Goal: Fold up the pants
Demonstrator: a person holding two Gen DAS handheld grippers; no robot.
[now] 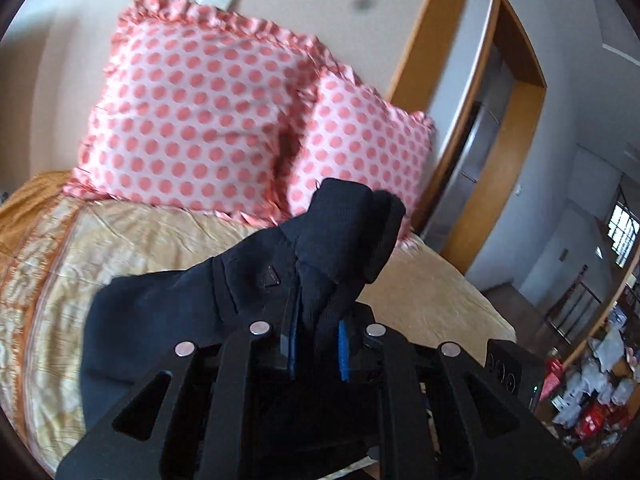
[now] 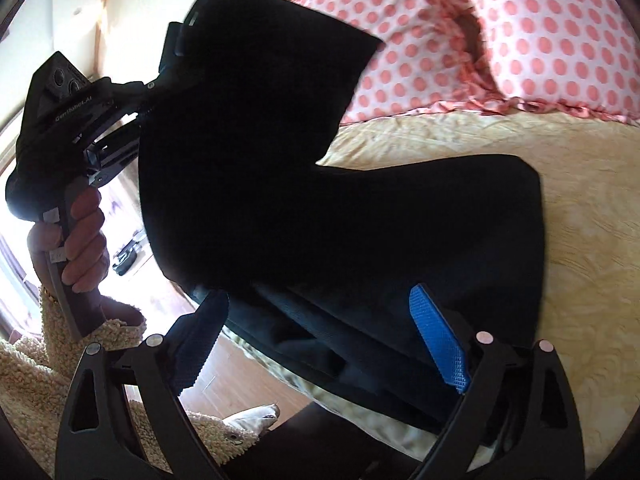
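The dark navy pants (image 1: 224, 300) hang from my left gripper (image 1: 318, 332), which is shut on a bunched fold of the fabric and holds it above the bed. In the right wrist view the pants (image 2: 304, 184) fill the middle, one part lifted and one part lying on the bedspread. My right gripper (image 2: 320, 344) is open, its blue pads (image 2: 440, 344) on either side of the pants' lower edge, not clamped. The left gripper (image 2: 176, 60) with the person's hand shows at the upper left there, holding the raised part.
Two pink polka-dot pillows (image 1: 200, 108) lean at the head of the bed. The yellow bedspread (image 1: 120, 240) lies under the pants. A wooden door frame (image 1: 516, 128) stands to the right, with cluttered items (image 1: 592, 392) on the floor beyond.
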